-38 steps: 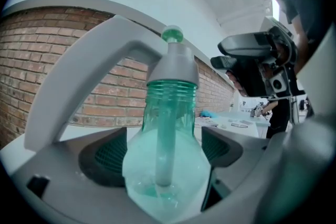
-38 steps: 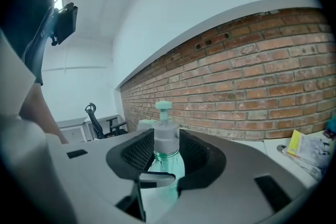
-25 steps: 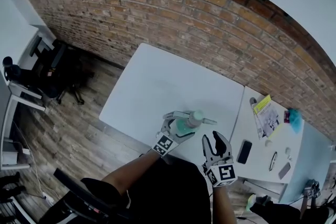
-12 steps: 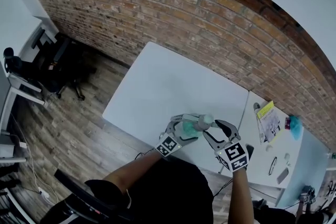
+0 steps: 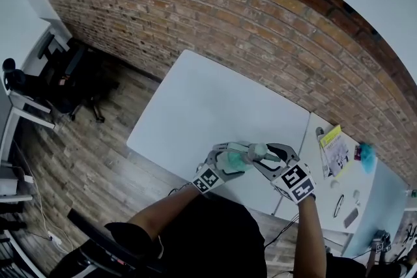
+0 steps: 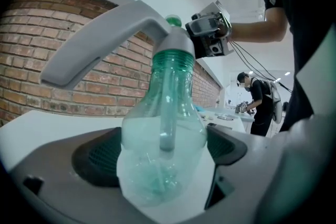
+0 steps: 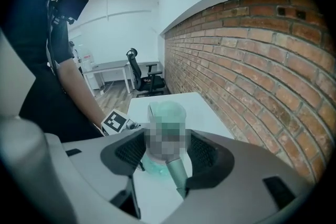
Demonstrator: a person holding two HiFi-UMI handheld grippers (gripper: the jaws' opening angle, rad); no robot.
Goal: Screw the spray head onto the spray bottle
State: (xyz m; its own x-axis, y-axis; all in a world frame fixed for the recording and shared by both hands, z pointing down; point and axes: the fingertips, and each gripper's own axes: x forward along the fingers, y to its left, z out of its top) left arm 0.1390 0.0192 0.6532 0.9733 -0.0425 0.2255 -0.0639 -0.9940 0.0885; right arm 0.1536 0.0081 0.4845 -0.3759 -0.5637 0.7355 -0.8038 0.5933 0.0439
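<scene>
Head view: low in the middle of the frame, above the white table's near edge, the left tool clamps the green spray bottle. The right tool comes in from the right around the grey spray head.

Left gripper view: both jaws press the bottle's round body at frame centre. The spray head sits on its neck and reaches toward the upper left.

Right gripper view: the jaws are opening, with the spray head between them and the pads just beside it.
</scene>
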